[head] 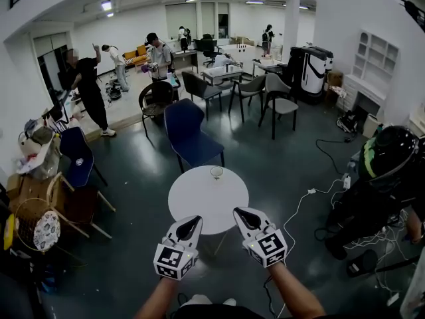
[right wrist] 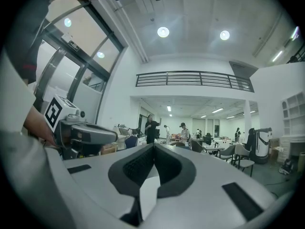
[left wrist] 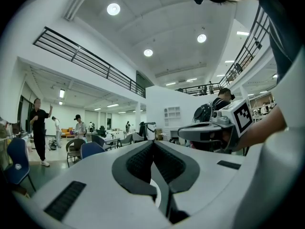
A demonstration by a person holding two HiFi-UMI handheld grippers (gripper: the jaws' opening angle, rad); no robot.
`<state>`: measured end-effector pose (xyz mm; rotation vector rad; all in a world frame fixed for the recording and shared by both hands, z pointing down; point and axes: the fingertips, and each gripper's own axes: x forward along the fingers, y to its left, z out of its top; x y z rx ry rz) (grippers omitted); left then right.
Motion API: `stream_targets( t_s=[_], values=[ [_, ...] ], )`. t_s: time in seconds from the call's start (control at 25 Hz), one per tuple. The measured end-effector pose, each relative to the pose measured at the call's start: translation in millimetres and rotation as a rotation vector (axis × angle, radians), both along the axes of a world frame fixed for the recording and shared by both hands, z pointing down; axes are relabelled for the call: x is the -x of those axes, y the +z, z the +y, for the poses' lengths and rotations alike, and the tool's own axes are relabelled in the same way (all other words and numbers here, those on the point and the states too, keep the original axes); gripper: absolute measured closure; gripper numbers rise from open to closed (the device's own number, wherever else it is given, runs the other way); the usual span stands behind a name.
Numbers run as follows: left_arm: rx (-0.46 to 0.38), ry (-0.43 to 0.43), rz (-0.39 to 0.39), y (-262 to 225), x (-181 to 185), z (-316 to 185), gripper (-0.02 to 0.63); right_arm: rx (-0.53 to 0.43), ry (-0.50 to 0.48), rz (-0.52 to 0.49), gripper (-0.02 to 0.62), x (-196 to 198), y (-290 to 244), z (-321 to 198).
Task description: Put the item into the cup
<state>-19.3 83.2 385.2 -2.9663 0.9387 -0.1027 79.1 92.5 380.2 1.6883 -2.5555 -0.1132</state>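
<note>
A small clear cup (head: 216, 172) stands near the far edge of a round white table (head: 199, 201). No other loose item shows on the table. My left gripper (head: 191, 222) and right gripper (head: 243, 215) hover side by side over the table's near edge, both pointing forward. Each is shut with nothing between its pads. In the left gripper view the dark pads (left wrist: 143, 162) meet at the tip, and the right gripper (left wrist: 209, 130) shows beside them. The right gripper view has its pads (right wrist: 138, 166) pressed together, with the left gripper (right wrist: 81, 132) to the left.
A blue chair (head: 189, 135) stands just behind the table, with dark chairs (head: 275, 102) farther back. A wooden chair (head: 70, 208) and clutter fill the left. Cables (head: 309, 195) and a black helmet (head: 388, 153) lie at the right. Several people stand at the back.
</note>
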Motion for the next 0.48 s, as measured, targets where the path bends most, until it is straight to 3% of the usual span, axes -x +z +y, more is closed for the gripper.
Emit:
stream_targets(
  t_s=[0.48],
  values=[
    [-0.003,-0.01,-0.004,-11.9,51.5,-0.4,0.591,-0.016,0.011,-0.003,0.575,41.8,-17.2,4.7]
  ],
)
